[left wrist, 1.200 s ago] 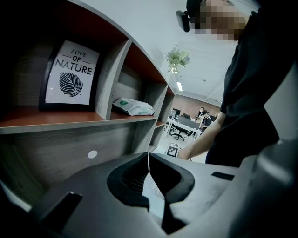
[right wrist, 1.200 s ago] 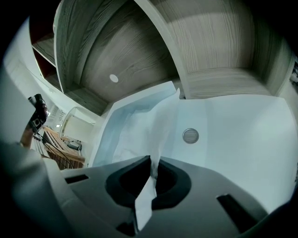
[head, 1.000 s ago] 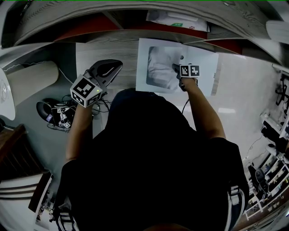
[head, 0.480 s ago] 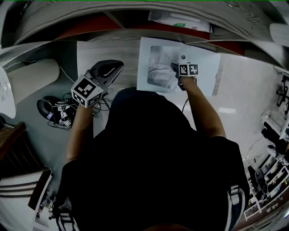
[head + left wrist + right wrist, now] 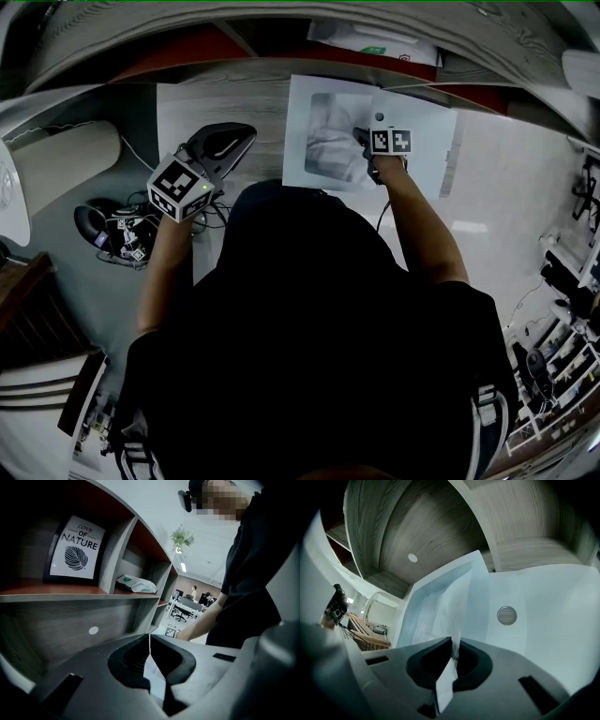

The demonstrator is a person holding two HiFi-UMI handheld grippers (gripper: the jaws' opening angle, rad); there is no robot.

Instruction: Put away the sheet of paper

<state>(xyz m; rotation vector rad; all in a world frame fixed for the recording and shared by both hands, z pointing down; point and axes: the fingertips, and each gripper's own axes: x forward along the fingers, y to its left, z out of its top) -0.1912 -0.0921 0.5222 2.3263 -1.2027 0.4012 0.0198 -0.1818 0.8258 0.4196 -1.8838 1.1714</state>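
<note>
A white sheet of paper lies partly inside a translucent file pouch that has a round snap button. My right gripper is shut on the sheet's near edge, and a strip of paper runs back between its jaws. In the head view the pouch rests on the wooden desk in front of the shelf, with my right gripper over its middle. My left gripper hovers above the desk to the pouch's left. Its jaws stand together with only a thin slit between them, and they hold nothing.
A shelf unit rises behind the desk, holding a framed leaf print and a white packet. A pale cylinder and a tangle of cables and gear lie on the floor at left. Other people sit far off.
The right gripper has edged slightly toward the shelf with the sheet still in it. The left gripper has kept still.
</note>
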